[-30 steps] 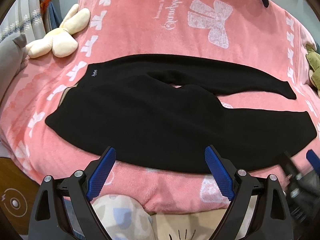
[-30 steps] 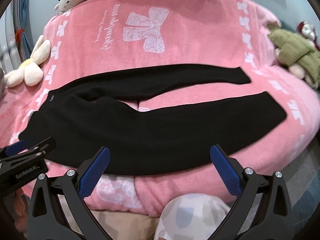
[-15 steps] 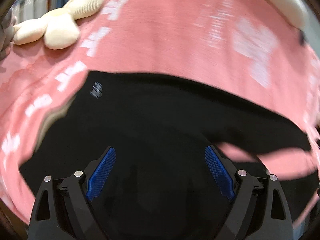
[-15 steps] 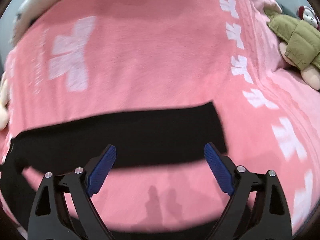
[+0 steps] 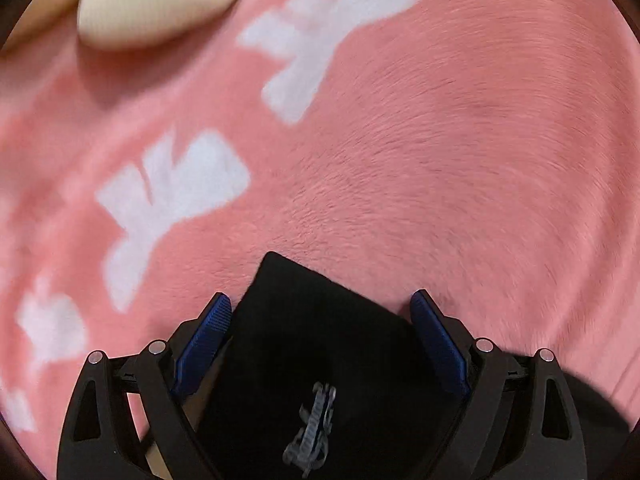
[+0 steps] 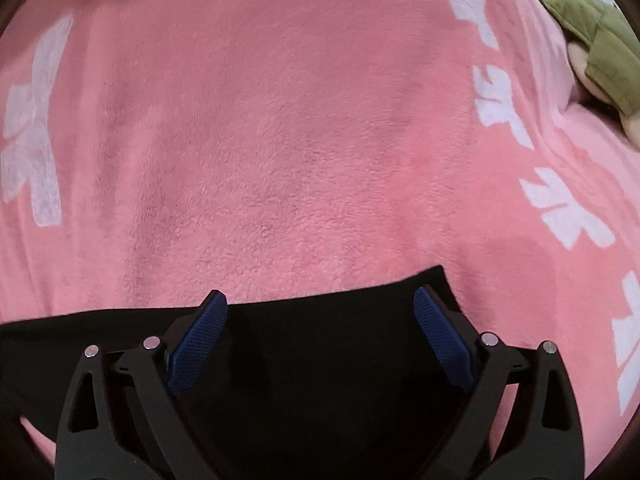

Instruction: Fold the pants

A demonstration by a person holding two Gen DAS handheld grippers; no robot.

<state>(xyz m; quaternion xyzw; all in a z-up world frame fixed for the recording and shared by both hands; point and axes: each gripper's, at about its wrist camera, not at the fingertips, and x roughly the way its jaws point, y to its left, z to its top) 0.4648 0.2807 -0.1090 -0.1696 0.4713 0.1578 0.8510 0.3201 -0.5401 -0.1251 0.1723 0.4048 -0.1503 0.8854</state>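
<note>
Black pants (image 5: 312,344) lie flat on a pink fleece blanket (image 5: 440,140) with white bow prints. The left claw (image 5: 320,320) stands wide apart over the waistband corner beside the grey logo (image 5: 314,428). The right claw (image 6: 320,316), also spread and gripping nothing, straddles a leg's hem end. A cream plush toy (image 5: 156,4) lies far off.

Your left gripper (image 5: 320,312) and right gripper (image 6: 321,308) look alike: black plastic arms with triangular cut-outs, two silver screw heads per side, and ribbed blue pads (image 5: 204,344) (finely grooved) lining the inside of each finger.
</note>
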